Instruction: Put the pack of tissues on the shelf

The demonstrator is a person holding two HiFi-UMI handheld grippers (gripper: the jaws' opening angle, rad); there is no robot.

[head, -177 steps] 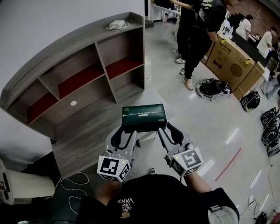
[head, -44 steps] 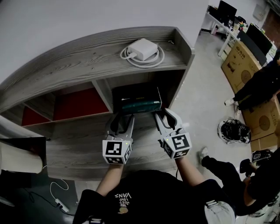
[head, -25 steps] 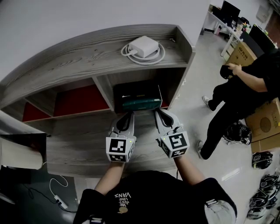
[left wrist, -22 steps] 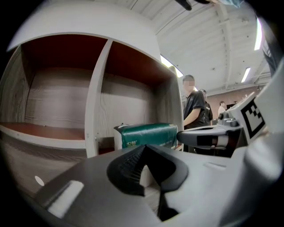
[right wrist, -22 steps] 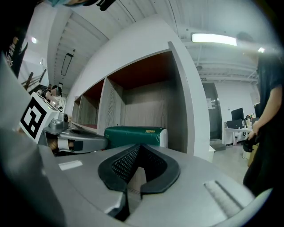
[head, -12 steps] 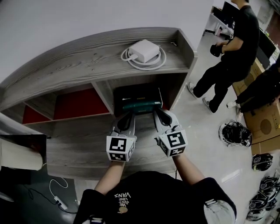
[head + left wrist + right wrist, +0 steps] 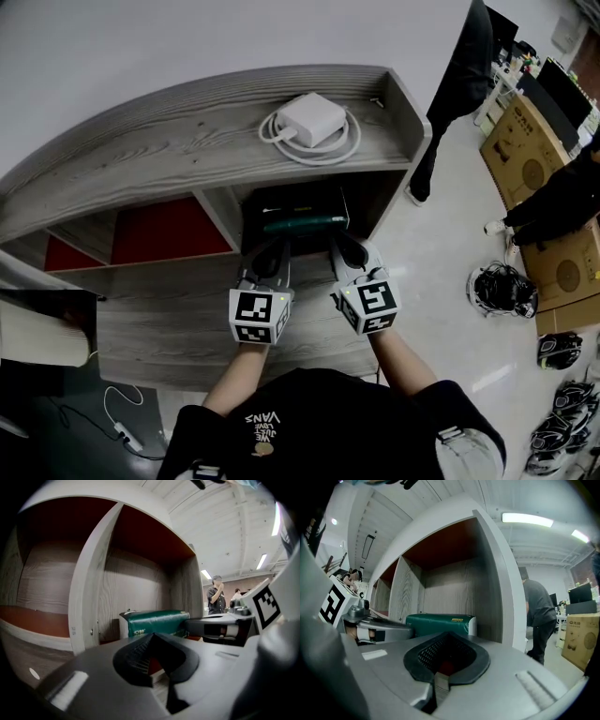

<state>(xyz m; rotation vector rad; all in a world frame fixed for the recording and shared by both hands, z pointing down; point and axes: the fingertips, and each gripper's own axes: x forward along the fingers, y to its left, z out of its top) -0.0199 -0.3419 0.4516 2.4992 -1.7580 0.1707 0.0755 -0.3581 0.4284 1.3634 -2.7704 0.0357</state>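
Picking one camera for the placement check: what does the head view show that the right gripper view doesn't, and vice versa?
Only the head view: the white charger with coiled cable on the shelf top, and both the left gripper and right gripper from above. Only the right gripper view: a ceiling light and the compartment's red-brown ceiling. Both: the green pack of tissues lying in the right-hand compartment, held by neither shut gripper.

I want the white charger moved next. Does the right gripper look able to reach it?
Probably yes: the charger lies uncovered on the shelf top, and the right gripper, shut and empty, sits at the compartment beneath.
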